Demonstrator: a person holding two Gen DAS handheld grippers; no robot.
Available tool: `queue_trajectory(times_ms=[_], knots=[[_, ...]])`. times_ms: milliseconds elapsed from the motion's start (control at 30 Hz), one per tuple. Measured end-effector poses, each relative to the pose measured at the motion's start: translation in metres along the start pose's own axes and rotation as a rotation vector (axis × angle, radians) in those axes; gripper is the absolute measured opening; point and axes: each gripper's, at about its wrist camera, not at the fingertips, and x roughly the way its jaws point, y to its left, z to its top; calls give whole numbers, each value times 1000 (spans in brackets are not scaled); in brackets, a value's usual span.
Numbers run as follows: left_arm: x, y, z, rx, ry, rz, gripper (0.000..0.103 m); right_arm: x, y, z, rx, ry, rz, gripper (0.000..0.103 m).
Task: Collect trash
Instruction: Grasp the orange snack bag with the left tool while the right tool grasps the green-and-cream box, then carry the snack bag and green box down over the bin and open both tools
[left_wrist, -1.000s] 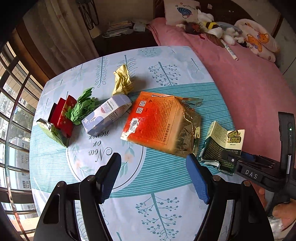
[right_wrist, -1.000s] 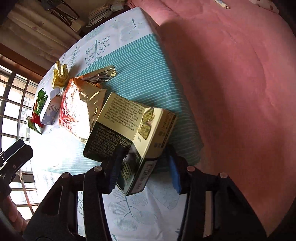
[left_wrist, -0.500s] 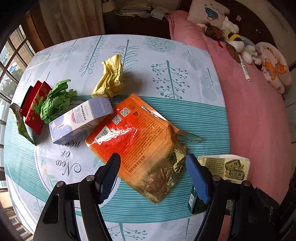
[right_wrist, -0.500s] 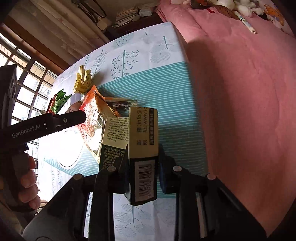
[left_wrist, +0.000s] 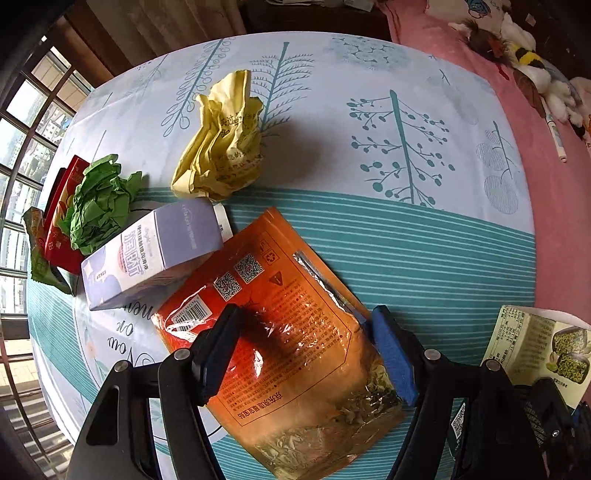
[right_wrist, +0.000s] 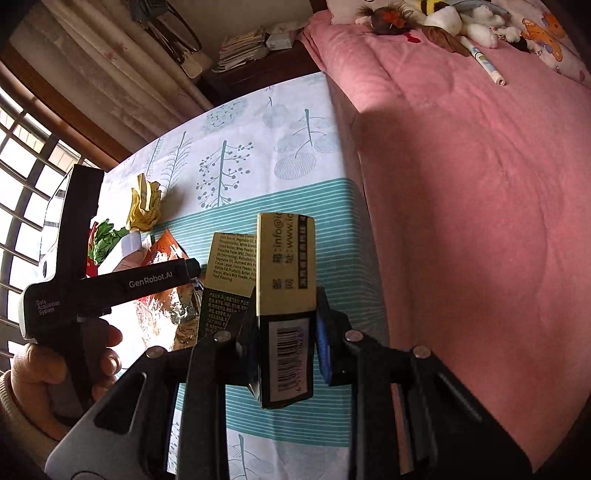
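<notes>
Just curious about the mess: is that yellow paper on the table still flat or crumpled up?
Crumpled. The yellow paper stands bunched in a creased wad on the tablecloth, printed side folded in on itself, beyond the orange pouch.

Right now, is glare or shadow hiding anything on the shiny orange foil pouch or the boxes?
Left wrist view: window glare streaks the shiny orange foil pouch, its print mostly legible; fisheye bends the table edge. Right wrist view: the yellow-and-black cardboard box is backlit, its lower face dark, barcode readable; window blown out at left.
</notes>
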Motion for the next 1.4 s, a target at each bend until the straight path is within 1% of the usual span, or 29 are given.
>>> queue_trajectory(times_ms=[133,233,433,467,500,533,567,600,633,800,900,1000,1167,1233,1300,1333,1400], knots=[[-1,9,-14,44,23,23,74,8,3,-7,7,27,14,21],[0,16,-26,56,52,25,74,13,8,-12,9,42,25,21],[0,25,-39,60,82,-32,74,20,22,-21,7,71,36,21],[-1,28,-42,62,83,-50,70,21,25,-22,4,74,36,21],[-4,29,-44,73,69,-53,59,21,28,-23,3,75,37,21],[-7,29,-46,94,61,-77,53,21,30,-25,3,77,39,21],[-11,28,-49,113,57,-111,32,20,33,-27,3,77,38,21],[-12,28,-53,121,73,-146,6,19,36,-30,1,77,38,21],[-13,32,-57,118,93,-158,6,18,39,-32,1,78,38,21],[-30,49,-81,157,64,-187,2,5,54,-51,-5,75,32,21],[-52,65,-101,201,28,-196,2,-8,66,-68,-12,61,24,21],[-80,86,-121,258,-29,-203,2,-27,81,-90,-6,38,11,21],[-136,122,-169,365,-140,-227,2,-69,112,-140,13,-28,-19,21],[-157,152,-198,409,-182,-247,2,-87,126,-165,23,-58,-35,21],[-179,176,-238,451,-222,-260,2,-105,145,-193,34,-92,-52,21],[-188,182,-249,470,-240,-267,2,-114,154,-208,39,-107,-60,21],[-194,221,-280,508,-273,-289,2,-130,173,-237,48,-134,-75,21]])
